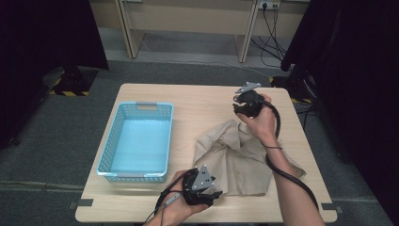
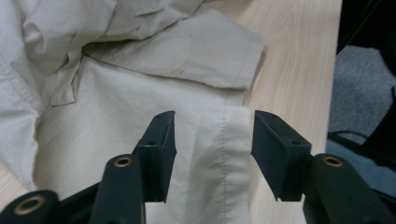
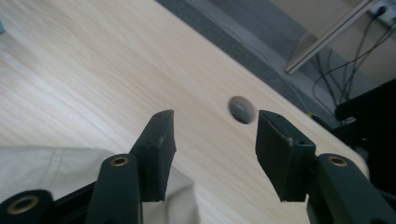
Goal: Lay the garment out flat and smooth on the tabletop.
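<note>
Shirt (image 1: 237, 157) lies crumpled near the table's (image 1: 197, 101) right edge, both claws released.

Left gripper (image 1: 203, 187) hovers at the near hem with jaws parted, cloth between them but unpinched; right gripper (image 1: 248, 104) stands open over bare wood beyond the far edge of the fabric. Blue basket (image 1: 136, 141) sits well apart toward the left edge. Closing now, the right jaws would likely catch nothing, and a one-sided lift could drag the shirt into a tangle.
</note>
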`<action>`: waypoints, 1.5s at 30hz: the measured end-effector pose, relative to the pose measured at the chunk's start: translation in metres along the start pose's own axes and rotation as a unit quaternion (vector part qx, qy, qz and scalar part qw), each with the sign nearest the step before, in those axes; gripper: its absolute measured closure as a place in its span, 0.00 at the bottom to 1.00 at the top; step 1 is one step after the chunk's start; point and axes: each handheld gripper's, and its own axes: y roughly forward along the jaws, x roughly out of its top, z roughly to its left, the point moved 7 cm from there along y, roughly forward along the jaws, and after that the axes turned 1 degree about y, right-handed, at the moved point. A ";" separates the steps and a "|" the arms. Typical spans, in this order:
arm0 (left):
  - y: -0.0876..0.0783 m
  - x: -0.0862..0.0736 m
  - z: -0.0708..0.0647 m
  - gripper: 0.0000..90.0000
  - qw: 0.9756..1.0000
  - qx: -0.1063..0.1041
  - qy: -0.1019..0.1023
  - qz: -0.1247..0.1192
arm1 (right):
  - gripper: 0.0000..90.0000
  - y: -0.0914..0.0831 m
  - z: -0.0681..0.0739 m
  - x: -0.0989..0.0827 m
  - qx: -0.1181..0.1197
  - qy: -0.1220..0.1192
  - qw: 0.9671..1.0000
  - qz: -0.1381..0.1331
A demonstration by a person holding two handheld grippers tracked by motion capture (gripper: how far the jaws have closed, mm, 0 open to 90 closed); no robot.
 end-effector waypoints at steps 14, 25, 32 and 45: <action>0.026 -0.009 0.001 0.34 0.999 0.023 0.009 0.037 | 0.49 -0.086 -0.027 -0.158 0.049 0.042 0.996 0.068; 0.033 0.002 -0.006 0.27 0.999 0.027 0.027 0.038 | 0.49 -0.094 -0.020 -0.214 0.061 0.060 0.994 0.070; 0.052 -0.001 0.002 0.37 0.995 0.047 0.053 0.065 | 0.49 -0.096 -0.001 -0.207 0.081 0.039 0.994 0.058; 0.054 -0.001 0.015 0.90 0.991 0.066 0.091 0.069 | 0.93 -0.098 -0.005 -0.214 0.077 0.084 0.992 0.059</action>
